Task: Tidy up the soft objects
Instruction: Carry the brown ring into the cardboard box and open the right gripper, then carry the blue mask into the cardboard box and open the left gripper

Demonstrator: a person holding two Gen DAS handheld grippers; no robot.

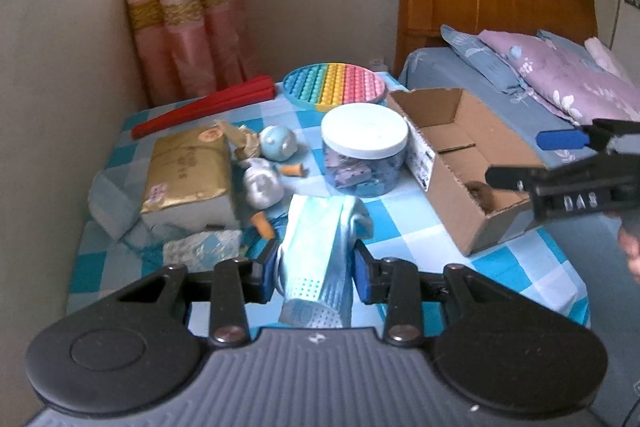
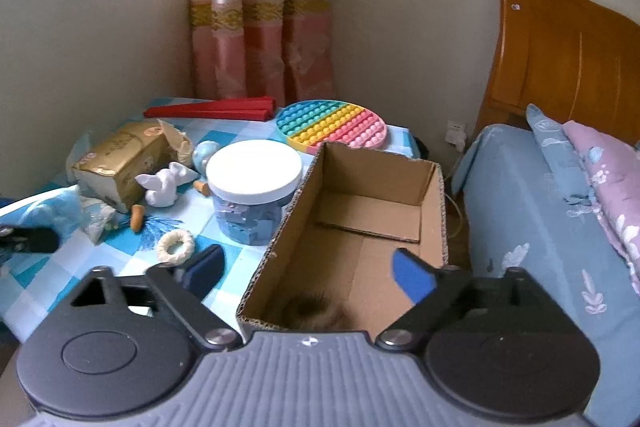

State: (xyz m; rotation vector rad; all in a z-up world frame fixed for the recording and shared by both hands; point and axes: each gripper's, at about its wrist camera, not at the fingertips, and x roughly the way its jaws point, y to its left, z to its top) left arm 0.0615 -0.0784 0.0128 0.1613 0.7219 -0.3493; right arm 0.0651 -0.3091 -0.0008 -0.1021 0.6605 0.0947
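My left gripper (image 1: 315, 273) is shut on a light blue face mask (image 1: 320, 251) and holds it above the checked table. An open cardboard box (image 1: 456, 155) stands to the right; it also shows in the right wrist view (image 2: 360, 227), with a brown furry object (image 2: 316, 311) at its near end. My right gripper (image 2: 308, 267) is open and empty, hovering over the box's near end; it shows in the left wrist view (image 1: 560, 159) at the right. A white braided ring (image 2: 176, 246) and a white soft rabbit (image 2: 164, 185) lie on the table.
A white-lidded jar (image 1: 364, 151) stands left of the box. A gold tissue pack (image 1: 188, 171), a rainbow pop-it disc (image 1: 334, 87), a red folded fan (image 1: 208, 109) and small orange pieces (image 2: 137, 217) lie on the table. A bed (image 2: 540, 211) is to the right.
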